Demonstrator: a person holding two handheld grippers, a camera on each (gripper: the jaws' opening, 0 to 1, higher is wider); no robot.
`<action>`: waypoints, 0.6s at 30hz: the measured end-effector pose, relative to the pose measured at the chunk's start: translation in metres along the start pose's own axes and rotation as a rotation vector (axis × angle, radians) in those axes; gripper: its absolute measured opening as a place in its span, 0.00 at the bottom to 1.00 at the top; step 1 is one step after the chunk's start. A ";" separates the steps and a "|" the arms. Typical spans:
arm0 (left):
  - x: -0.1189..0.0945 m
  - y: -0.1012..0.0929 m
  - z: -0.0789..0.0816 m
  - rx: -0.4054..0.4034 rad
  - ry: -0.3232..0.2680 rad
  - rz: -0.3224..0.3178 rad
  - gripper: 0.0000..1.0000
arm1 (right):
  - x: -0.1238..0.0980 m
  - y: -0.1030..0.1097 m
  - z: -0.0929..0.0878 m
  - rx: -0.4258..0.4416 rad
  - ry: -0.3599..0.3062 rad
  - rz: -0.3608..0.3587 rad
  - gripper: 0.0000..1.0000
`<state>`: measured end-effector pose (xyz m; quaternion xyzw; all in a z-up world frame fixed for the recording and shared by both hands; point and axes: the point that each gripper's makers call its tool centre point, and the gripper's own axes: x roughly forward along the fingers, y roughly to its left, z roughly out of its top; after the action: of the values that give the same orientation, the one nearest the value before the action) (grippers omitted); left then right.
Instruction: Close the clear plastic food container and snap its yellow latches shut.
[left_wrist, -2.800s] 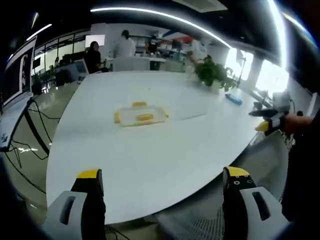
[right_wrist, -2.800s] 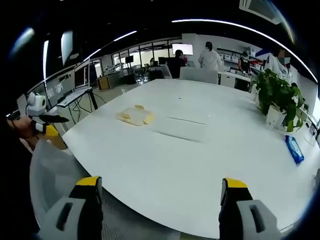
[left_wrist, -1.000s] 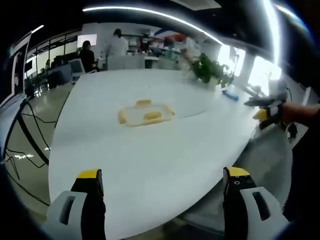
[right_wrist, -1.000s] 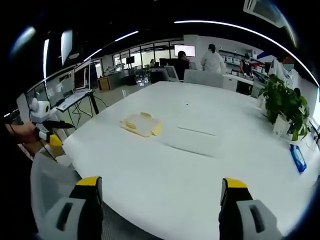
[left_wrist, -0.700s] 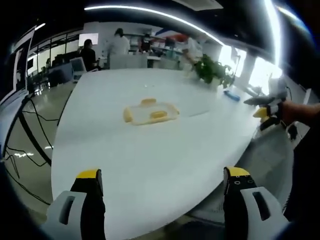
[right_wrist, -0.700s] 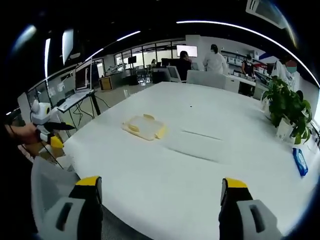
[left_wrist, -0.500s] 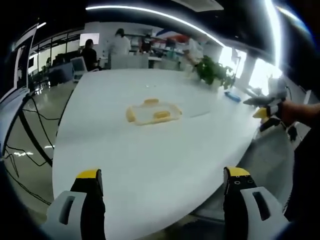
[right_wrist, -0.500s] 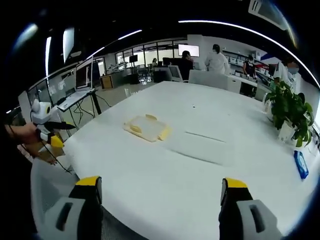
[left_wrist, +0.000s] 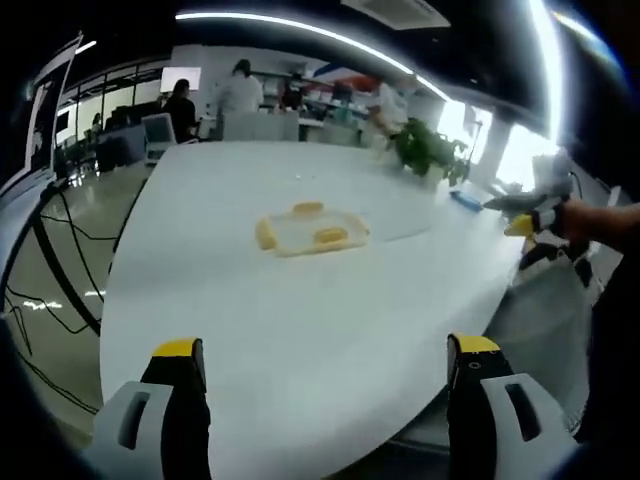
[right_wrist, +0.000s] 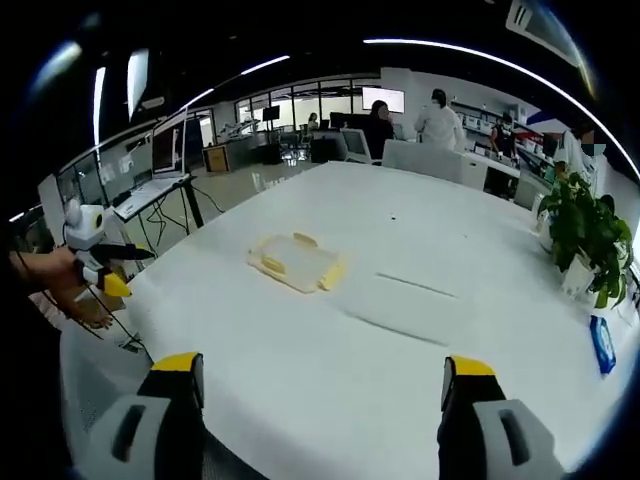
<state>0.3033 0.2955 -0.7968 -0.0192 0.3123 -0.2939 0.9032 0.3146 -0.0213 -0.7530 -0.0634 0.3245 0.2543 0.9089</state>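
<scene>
Both claws spread, holding nothing; left gripper and right gripper hang over the near table edge; container sits well out mid-table with yellow latches showing, so I judge this as approach.

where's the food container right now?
The clear food container lies flat on the white table, mid-table and well ahead of both open claws. In the right gripper view it sits left of centre, with the potted plant far right.
</scene>
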 end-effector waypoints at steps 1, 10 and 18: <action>0.001 0.000 -0.001 0.008 0.010 0.000 0.99 | 0.001 0.000 0.001 -0.003 -0.001 0.002 1.00; 0.012 0.008 0.002 -0.007 0.029 0.021 0.99 | 0.026 -0.007 0.001 -0.029 0.018 0.053 1.00; 0.026 0.016 -0.001 0.009 0.075 0.021 0.99 | 0.044 -0.006 0.004 -0.057 0.023 0.101 1.00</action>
<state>0.3272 0.2944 -0.8154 -0.0009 0.3446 -0.2864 0.8940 0.3489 -0.0071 -0.7780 -0.0758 0.3305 0.3082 0.8888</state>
